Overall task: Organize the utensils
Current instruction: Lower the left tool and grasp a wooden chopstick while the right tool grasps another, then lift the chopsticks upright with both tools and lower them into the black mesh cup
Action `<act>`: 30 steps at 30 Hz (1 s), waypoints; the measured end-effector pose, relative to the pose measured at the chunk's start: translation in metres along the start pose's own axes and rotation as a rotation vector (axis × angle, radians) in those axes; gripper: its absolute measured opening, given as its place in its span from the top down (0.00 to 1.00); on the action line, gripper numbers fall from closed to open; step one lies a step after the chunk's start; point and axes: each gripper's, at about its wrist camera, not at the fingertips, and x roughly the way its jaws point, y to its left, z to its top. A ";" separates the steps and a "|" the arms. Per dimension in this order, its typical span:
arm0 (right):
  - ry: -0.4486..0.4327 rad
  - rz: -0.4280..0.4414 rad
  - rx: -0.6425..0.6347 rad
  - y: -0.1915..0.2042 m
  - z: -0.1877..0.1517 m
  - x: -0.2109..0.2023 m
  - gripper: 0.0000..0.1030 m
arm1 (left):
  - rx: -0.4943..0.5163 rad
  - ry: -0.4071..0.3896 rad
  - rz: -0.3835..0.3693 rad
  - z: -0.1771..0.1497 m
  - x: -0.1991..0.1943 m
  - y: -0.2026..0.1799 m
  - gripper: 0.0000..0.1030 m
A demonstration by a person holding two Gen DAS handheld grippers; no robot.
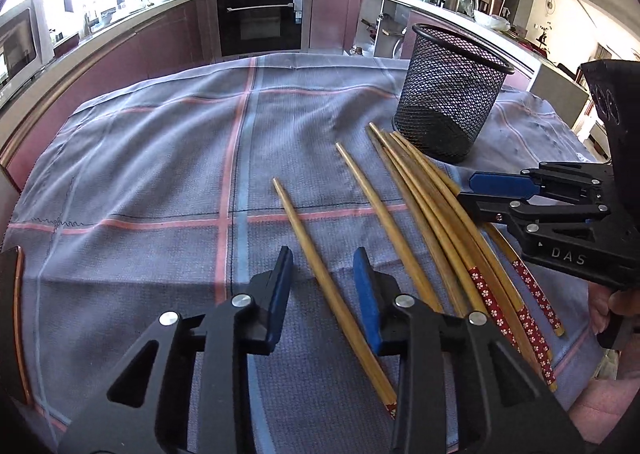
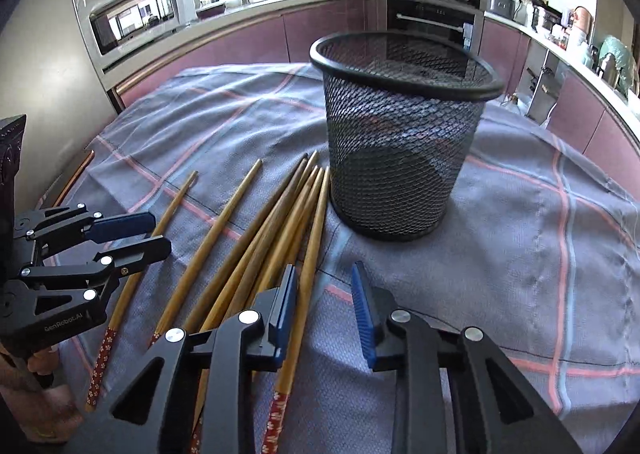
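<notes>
Nothing is sorted yet — the black mesh cup (image 2: 400,134) stands upright and looks empty, while all the chopsticks (image 2: 256,238) lie fanned on the checked cloth (image 1: 140,174) over the table, tips just beside the cup. The left hand-held gripper (image 1: 322,294) has its jaws apart astride the outermost stick, pads not pressing; the right hand-held gripper (image 2: 324,306) is likewise apart over the stick nearest the cup. The sticks' patterned ends are partly hidden — an exact count is uncertain
</notes>
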 end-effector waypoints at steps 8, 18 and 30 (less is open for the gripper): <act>0.006 0.047 0.017 -0.005 0.004 0.001 0.94 | -0.050 0.014 -0.021 0.004 -0.004 0.008 0.91; -0.066 0.125 0.019 -0.013 0.000 -0.029 0.95 | -0.095 -0.028 -0.055 0.012 -0.021 0.020 0.93; -0.323 0.196 0.024 -0.024 0.028 -0.106 0.95 | -0.046 -0.258 -0.245 0.063 -0.106 0.014 0.94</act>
